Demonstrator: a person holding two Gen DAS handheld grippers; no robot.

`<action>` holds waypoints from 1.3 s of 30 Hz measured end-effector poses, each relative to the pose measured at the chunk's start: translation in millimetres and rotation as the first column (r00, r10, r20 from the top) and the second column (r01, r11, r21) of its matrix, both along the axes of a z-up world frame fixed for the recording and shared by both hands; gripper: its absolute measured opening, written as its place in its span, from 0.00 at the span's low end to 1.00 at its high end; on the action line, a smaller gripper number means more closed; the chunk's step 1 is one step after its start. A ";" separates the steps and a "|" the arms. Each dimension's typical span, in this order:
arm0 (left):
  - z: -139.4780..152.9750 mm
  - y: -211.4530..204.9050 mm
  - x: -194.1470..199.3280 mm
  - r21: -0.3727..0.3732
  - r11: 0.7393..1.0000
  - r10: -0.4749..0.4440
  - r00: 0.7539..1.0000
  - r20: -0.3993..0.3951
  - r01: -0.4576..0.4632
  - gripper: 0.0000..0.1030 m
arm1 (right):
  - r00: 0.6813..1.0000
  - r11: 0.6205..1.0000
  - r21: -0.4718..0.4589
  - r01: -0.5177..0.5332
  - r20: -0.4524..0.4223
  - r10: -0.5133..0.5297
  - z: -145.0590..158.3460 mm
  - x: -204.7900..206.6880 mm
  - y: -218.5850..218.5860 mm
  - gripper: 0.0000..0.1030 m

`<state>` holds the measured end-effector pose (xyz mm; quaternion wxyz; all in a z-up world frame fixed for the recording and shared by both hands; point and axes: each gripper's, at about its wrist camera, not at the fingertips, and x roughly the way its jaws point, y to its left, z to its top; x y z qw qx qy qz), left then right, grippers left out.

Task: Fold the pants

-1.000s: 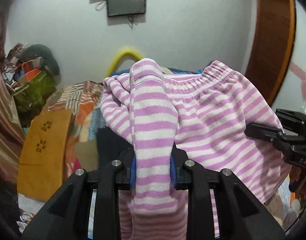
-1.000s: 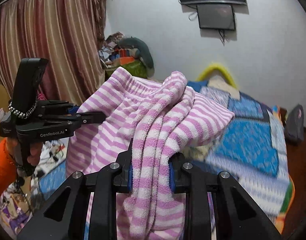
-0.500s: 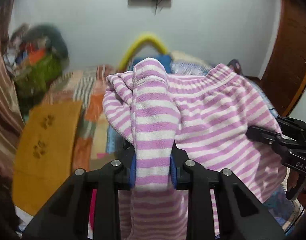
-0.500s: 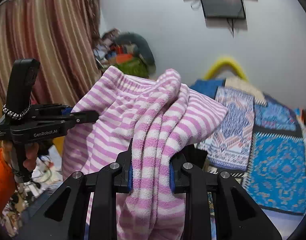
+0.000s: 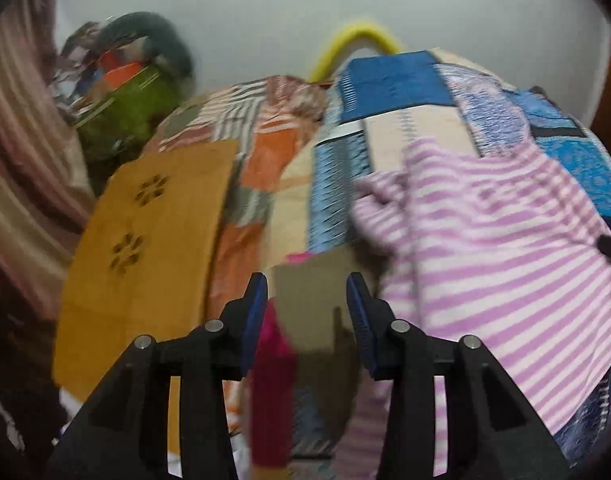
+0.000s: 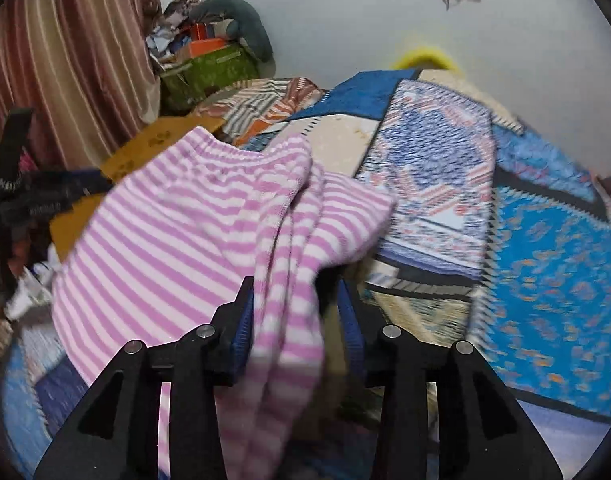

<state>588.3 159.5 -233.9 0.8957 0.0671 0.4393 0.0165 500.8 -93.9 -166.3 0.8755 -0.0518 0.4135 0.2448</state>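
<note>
The pink-and-white striped pants (image 5: 485, 240) are spread to the right of my left gripper (image 5: 307, 296), over the patchwork bedspread (image 5: 389, 92). That gripper's jaws are opening and hold nothing; only a brown flap and something pink show behind the gap. In the right wrist view the pants (image 6: 177, 232) hang from the left across my right gripper (image 6: 295, 300). Its jaws are opening too. A bunched fold still lies between them against the left pad, with a gap to the right pad. The left gripper (image 6: 25, 200) shows blurred at that view's left edge.
An ochre board with flower cut-outs (image 5: 145, 260) leans at the left of the bed. A green bag with piled clutter (image 6: 209, 68) stands against the wall by a striped curtain (image 6: 65, 60). A yellow arc (image 5: 361, 36) rises behind the bedspread (image 6: 545, 240).
Both grippers have sunk toward the bed and tipped downward. Their jaws have parted: the fold has left the left gripper, and it sits loose in the right one.
</note>
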 end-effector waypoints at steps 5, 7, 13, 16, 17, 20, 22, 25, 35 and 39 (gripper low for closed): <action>32.1 19.5 -41.8 -0.088 0.996 0.038 0.998 0.047 -0.034 0.40 | 0.998 0.997 -0.060 0.056 0.041 -0.054 20.6 -20.5 -23.5 0.38; 50.7 14.6 -62.7 -0.094 0.995 0.033 0.996 0.078 -0.026 0.40 | 0.996 0.997 -0.042 0.063 0.059 -0.061 33.5 -30.1 -30.9 0.39; 109.6 -23.8 -126.3 -0.108 0.994 -0.005 0.984 0.177 0.025 0.40 | 0.985 0.999 -0.004 0.035 0.170 -0.034 93.9 -84.0 -36.1 0.39; 146.0 -45.6 -167.9 -0.109 0.991 -0.043 0.969 0.242 0.072 0.40 | 0.974 0.999 0.033 0.011 0.227 -0.018 126.7 -119.8 -34.6 0.39; 158.2 -52.5 -183.3 -0.111 0.990 -0.056 0.963 0.264 0.088 0.40 | 0.968 0.999 0.051 0.000 0.249 -0.013 138.6 -133.6 -34.2 0.39; 188.8 -69.9 -225.7 -0.109 0.985 -0.091 0.942 0.323 0.132 0.40 | 0.955 0.994 0.105 -0.037 0.297 0.004 166.1 -170.6 -31.2 0.39; 209.9 -78.9 -257.5 -0.110 0.982 -0.101 0.924 0.370 0.152 0.40 | 0.941 0.991 0.125 -0.051 0.339 0.006 182.4 -195.0 -30.0 0.39; 240.7 -89.4 -308.1 -0.113 0.978 -0.107 0.887 0.449 0.175 0.40 | 0.921 0.983 0.169 -0.077 0.390 0.005 205.9 -230.9 -30.0 0.39; 285.1 -117.9 -436.6 -0.046 0.982 -0.114 0.774 0.623 0.182 0.42 | 0.835 0.952 0.264 -0.155 0.550 -0.017 249.1 -338.2 -27.0 0.39; 282.2 -125.7 -475.2 -0.045 0.984 -0.099 0.744 0.661 0.172 0.75 | 0.823 0.943 0.295 -0.157 0.567 -0.041 247.5 -361.9 -28.0 0.39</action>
